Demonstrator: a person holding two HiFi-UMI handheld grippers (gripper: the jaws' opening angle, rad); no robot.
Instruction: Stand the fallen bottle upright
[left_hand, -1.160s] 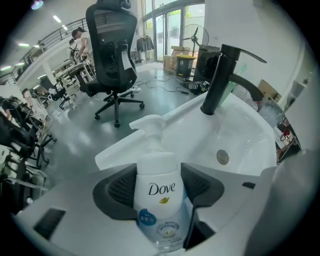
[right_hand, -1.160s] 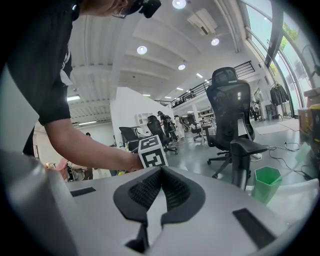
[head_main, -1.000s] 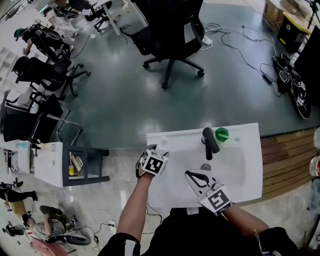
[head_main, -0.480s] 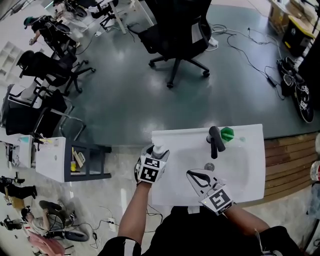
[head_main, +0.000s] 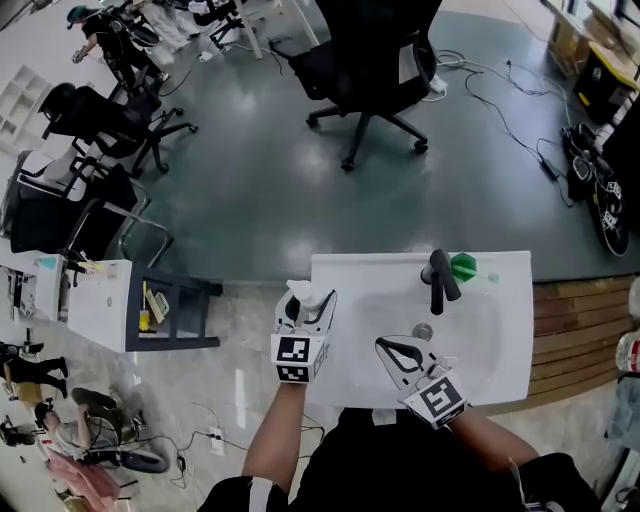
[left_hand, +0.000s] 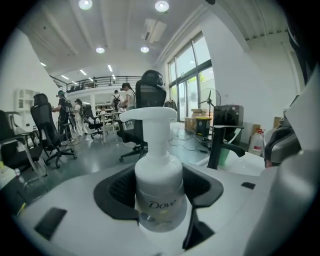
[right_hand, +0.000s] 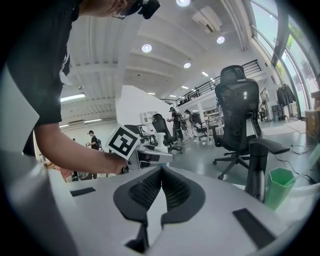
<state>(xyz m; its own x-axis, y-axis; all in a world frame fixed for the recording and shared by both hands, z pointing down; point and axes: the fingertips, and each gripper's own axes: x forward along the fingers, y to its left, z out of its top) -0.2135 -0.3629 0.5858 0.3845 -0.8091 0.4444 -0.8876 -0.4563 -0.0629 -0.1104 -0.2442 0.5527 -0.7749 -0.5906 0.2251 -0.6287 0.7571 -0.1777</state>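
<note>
A white pump bottle (left_hand: 159, 185) stands upright between the black pads of my left gripper (left_hand: 160, 197), which is shut on its body. In the head view the bottle (head_main: 303, 294) hangs at the left edge of the white sink counter (head_main: 500, 365), held by the left gripper (head_main: 306, 308). My right gripper (head_main: 386, 347) hovers over the counter's front middle, shut with nothing in it. In the right gripper view its pads (right_hand: 150, 192) meet, and the left gripper's marker cube (right_hand: 124, 141) and the bottle's pump (right_hand: 159, 136) show beyond.
A black faucet (head_main: 440, 280) and a green cup (head_main: 463, 267) stand at the counter's back, with a drain (head_main: 423, 331) in the basin. A black office chair (head_main: 375, 60) stands on the floor beyond. A low shelf cart (head_main: 165, 315) is to the left.
My left gripper has risen and tipped upward with the bottle, which went from leaning to upright. The right gripper has stayed put.
</note>
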